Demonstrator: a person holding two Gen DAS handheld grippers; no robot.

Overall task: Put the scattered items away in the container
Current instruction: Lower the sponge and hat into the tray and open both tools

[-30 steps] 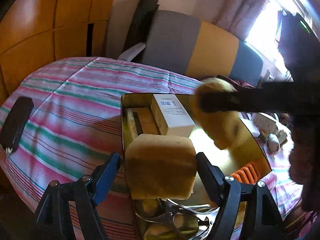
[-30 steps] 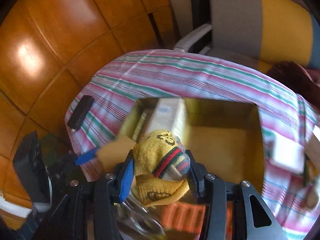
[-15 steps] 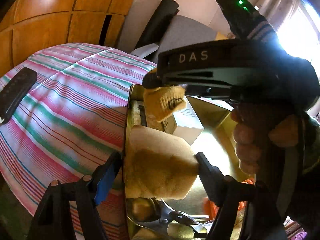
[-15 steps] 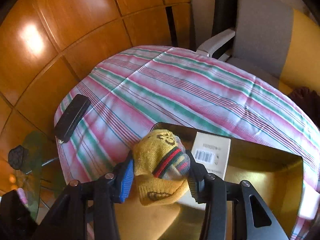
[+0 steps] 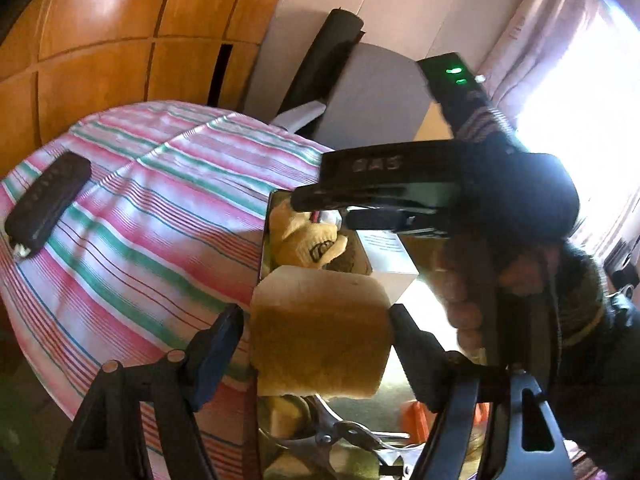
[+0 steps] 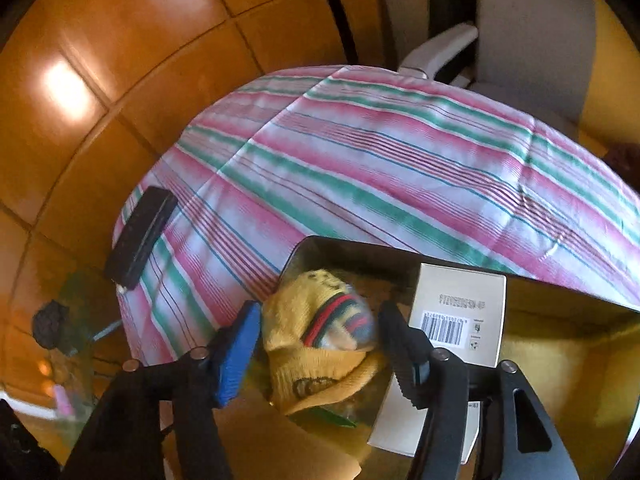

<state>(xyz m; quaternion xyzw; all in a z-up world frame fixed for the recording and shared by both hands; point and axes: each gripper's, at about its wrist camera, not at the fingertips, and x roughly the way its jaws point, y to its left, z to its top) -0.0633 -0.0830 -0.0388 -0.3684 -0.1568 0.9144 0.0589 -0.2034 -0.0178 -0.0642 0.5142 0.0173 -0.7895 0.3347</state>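
Observation:
A gold metal tin (image 5: 264, 240) (image 6: 360, 248) stands on the striped tablecloth. My left gripper (image 5: 316, 314) hangs over its near left corner, shut on a yellow sponge (image 5: 320, 344); its jaws are closing a little tighter. My right gripper (image 6: 319, 308) is over the tin's far left corner and its jaws are opening. A yellow sock (image 6: 320, 340) with red and green bands sits blurred between the pads, with gaps on both sides. In the left wrist view that sock (image 5: 308, 240) lies under the right gripper's black body (image 5: 380, 196), beside a white box (image 5: 392, 268) (image 6: 460, 312).
A black remote-like bar (image 5: 44, 204) (image 6: 140, 240) lies near the table's left edge. A metal clip (image 5: 340, 432) and an orange item (image 5: 416, 420) lie in the tin. A grey and yellow chair (image 5: 376, 96) stands behind the table. A hand (image 5: 460, 300) holds the right gripper.
The right gripper came across and down to the tin's far left corner, and its pads have parted from the sock. The left gripper rolled slightly, keeping the sponge.

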